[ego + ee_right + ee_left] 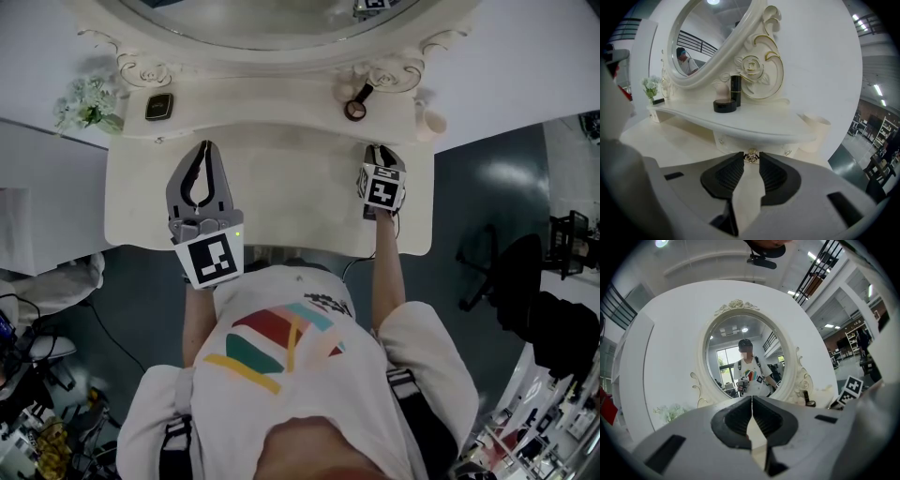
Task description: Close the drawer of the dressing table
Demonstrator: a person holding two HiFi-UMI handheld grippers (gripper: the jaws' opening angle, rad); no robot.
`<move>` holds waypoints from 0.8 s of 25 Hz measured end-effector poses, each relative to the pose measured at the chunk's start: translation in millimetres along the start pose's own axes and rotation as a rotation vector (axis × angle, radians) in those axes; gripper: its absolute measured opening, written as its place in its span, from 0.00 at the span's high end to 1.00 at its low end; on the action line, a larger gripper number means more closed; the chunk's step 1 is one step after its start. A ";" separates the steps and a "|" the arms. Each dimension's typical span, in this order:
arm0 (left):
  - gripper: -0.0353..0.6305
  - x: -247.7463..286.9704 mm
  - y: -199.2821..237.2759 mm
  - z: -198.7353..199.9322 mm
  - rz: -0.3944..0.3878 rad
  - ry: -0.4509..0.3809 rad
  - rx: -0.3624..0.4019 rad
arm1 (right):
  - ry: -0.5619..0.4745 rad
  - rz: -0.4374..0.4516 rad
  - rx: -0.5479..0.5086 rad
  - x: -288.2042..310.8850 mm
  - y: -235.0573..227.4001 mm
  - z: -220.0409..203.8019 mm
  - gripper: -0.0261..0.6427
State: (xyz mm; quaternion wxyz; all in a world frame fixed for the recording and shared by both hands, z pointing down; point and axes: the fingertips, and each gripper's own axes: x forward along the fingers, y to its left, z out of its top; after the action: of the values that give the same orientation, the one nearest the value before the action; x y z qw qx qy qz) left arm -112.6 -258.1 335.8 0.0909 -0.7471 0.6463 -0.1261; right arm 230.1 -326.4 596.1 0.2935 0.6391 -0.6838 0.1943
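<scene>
The small drawer (733, 143) sat at 12 o'clock under the shelf (754, 124), seemingly flush. Our right gripper (751, 165) stood slightly parted around its gold knob (751, 157) (left gripper (751, 400) closed, empty). We judged a straight retreat safest.

The mirror (262, 23) stands at the back of the table (281, 220), on a raised shelf (272, 117). Flowers (86, 103) sit on the shelf's left end, with a small box (158, 106) just right of them. On the shelf's right side is a jar (725, 106), with a bottle (736, 89) just behind it. My left tongs (204, 148) hang over the tabletop's left part, in front of the shelf. My right tongs (751, 163) are at the right, below the shelf. The knob (751, 156) of the drawer (733, 140) is between their tips. A chair (511, 281) stands well off to the table's right.
</scene>
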 end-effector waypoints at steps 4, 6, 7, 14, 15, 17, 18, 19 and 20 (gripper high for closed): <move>0.94 -3.1 3.5 1.1 0.002 -0.005 -0.004 | -0.010 -0.016 0.005 -2.6 0.5 2.4 0.80; 0.94 -4.9 5.2 1.2 0.003 -0.005 -0.008 | -0.009 -0.023 0.018 -6.0 0.9 2.3 0.78; 0.94 -5.6 5.9 1.0 0.003 -0.003 -0.007 | -0.011 -0.026 0.025 -7.9 0.9 1.9 0.78; 0.94 -11.0 11.7 5.3 0.006 -0.026 -0.029 | -0.105 -0.047 0.101 -44.3 4.6 14.5 0.78; 0.94 -12.0 13.1 6.3 0.007 -0.032 -0.038 | -0.127 -0.047 0.101 -52.0 6.0 21.0 0.78; 0.94 -13.8 15.4 8.7 0.009 -0.042 -0.055 | -0.182 -0.048 0.093 -68.0 8.6 38.5 0.84; 0.94 -14.7 16.2 10.0 0.009 -0.047 -0.060 | -0.212 -0.047 0.087 -76.1 9.8 48.7 0.88; 0.94 -15.7 16.7 11.4 0.009 -0.052 -0.065 | -0.244 -0.046 0.082 -84.4 10.9 59.4 0.90; 0.94 -16.8 16.9 12.8 0.009 -0.057 -0.071 | -0.277 -0.044 0.076 -93.2 12.1 70.4 0.92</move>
State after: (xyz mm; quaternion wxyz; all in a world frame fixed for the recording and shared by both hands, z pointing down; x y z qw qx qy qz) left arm -126.9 -244.4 317.4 0.0834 -0.7502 0.6509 -0.0812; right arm 208.4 -299.4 484.0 0.1758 0.6853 -0.6958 0.1236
